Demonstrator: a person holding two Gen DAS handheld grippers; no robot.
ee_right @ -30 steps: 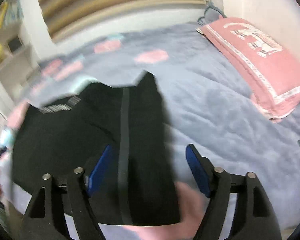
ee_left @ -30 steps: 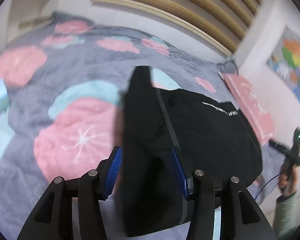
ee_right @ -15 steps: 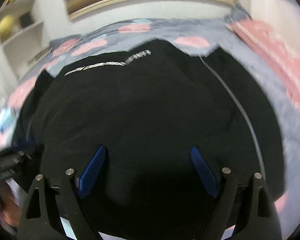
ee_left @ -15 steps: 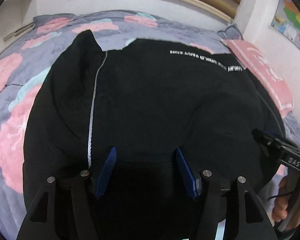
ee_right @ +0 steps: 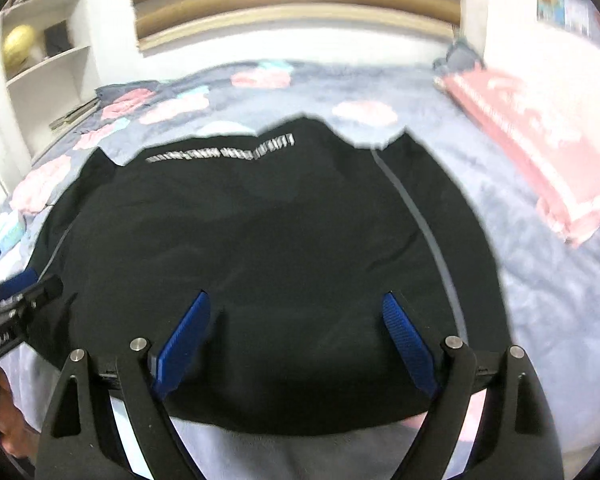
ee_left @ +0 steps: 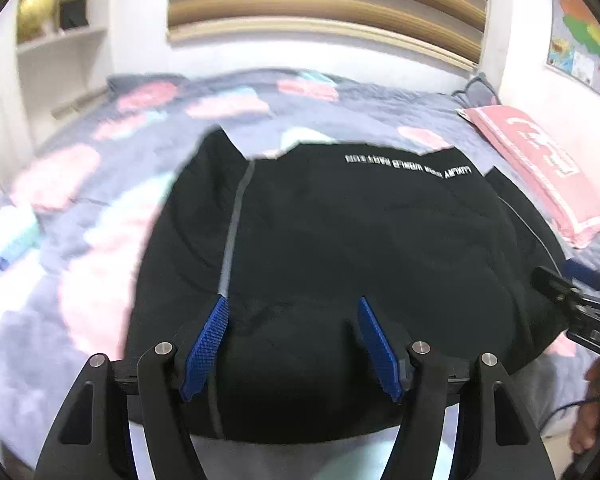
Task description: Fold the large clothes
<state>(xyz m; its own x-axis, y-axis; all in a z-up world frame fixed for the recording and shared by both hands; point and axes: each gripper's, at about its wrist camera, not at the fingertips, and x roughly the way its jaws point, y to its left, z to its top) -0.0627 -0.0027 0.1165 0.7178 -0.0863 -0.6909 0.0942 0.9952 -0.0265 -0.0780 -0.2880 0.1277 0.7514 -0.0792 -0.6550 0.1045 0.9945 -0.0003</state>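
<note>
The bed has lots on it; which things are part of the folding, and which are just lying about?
Part of the job:
black garment
left gripper
right gripper

Just lying about:
pink pillow
flowered bedspread
small blue-and-white packet
yellow ball on the shelf

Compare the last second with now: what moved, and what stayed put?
The black garment went from a narrow fold to spread wide across the bed. Both the left gripper and right gripper stayed open over its near edge. The pink pillow is unmoved.
</note>
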